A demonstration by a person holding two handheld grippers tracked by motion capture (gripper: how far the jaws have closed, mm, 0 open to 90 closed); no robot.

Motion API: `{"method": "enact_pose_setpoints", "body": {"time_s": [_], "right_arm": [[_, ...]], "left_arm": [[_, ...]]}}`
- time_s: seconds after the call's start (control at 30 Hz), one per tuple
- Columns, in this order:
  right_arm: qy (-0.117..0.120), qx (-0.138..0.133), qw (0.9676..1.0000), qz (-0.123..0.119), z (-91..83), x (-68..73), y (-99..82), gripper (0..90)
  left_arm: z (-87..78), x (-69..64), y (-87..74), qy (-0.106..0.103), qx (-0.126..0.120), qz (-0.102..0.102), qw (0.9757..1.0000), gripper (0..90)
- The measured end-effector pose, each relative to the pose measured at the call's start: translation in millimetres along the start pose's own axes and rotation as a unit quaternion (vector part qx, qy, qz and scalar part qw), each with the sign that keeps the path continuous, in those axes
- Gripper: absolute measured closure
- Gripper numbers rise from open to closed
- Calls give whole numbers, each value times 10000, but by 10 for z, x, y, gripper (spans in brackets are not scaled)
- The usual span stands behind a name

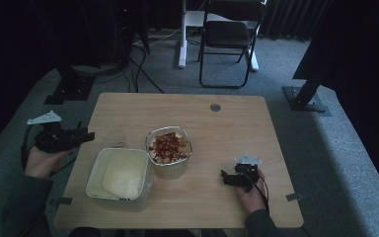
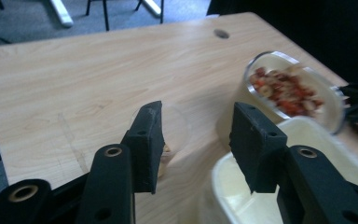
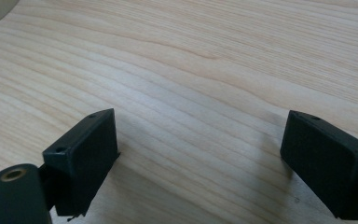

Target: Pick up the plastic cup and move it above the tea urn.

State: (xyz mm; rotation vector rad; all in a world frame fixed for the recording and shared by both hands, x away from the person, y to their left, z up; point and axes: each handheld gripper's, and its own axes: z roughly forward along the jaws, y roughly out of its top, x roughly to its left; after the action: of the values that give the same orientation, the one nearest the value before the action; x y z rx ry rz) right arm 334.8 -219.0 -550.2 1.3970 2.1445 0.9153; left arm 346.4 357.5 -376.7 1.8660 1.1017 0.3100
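Left gripper [image 1: 81, 136], jaws apart, hovers left of a small clear cup [image 1: 115, 138]; right gripper [image 1: 227, 177] rests open. Likely next: closing on the cup.

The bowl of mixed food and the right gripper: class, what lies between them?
Bare wooden table between bowl and right gripper, in the high view.

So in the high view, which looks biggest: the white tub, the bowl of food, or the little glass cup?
1. White tub, the biggest.
2. Bowl of food, a bit smaller.
3. Glass cup, far the smallest, see-through and hard to spot.
All three sit close together on the table, so nearness hardly changes this.
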Motion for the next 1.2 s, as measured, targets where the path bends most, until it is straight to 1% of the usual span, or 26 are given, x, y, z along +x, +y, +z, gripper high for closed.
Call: {"method": "enact_pose_setpoints", "body": {"time_s": [0.1,0.13,0.2,0.27,0.3,0.37,0.43,0.47,0.53,0.6,0.67,0.77,0.87,0.9,0.97,1.03,1.07,1.13,1.2], "right_arm": [[31,-2,10000,-48,7,47,6,111],[82,-1,9999,-87,3,80,15,165],[110,127,9998,-130,-33,161,59,317],[292,136,9993,-175,-37,248,97,339],[445,106,9988,-192,-42,297,119,338],[729,-28,9969,-281,-59,409,179,336],[898,-202,9950,-377,-81,526,247,327],[1050,-312,9931,-424,-89,609,300,320],[1289,-458,9894,-493,-85,729,378,316],[1466,-499,9863,-573,-62,846,443,314],[1541,-502,9842,-712,-28,947,490,310],[1657,-484,9817,-800,15,1064,531,306],[1660,-462,9807,-929,57,1149,548,294],[1673,-445,9805,-929,69,1169,553,294],[1666,-428,9806,-943,93,1201,569,281],[1691,-395,9799,-978,107,1230,585,265],[1690,-391,9795,-1021,110,1252,593,260],[1658,-385,9792,-1102,115,1276,603,242],[1634,-366,9792,-1146,122,1285,614,226]], "left_arm": [[209,48,-102,231,129,-20,9996,530],[269,64,-136,272,168,-30,9995,530],[375,104,-200,329,242,-100,9991,512],[461,136,-259,299,277,-179,9990,509],[500,145,-284,342,302,-203,9988,502],[549,163,-320,333,331,-249,9986,489],[578,170,-343,361,326,-257,9985,489],[586,173,-352,361,330,-251,9985,488],[599,181,-368,404,357,-240,9983,487],[598,197,-389,422,347,-245,9982,487],[582,218,-412,428,274,-284,9983,487],[559,252,-456,470,266,-365,9979,487],[535,290,-552,549,244,-409,9974,487],[534,301,-592,589,232,-410,9972,487],[554,317,-670,757,275,-358,9961,487],[614,341,-771,877,347,-366,9949,467],[652,353,-811,898,379,-387,9945,459],[742,365,-869,914,486,-389,9939,432],[828,368,-900,875,536,-397,9939,414]]}}
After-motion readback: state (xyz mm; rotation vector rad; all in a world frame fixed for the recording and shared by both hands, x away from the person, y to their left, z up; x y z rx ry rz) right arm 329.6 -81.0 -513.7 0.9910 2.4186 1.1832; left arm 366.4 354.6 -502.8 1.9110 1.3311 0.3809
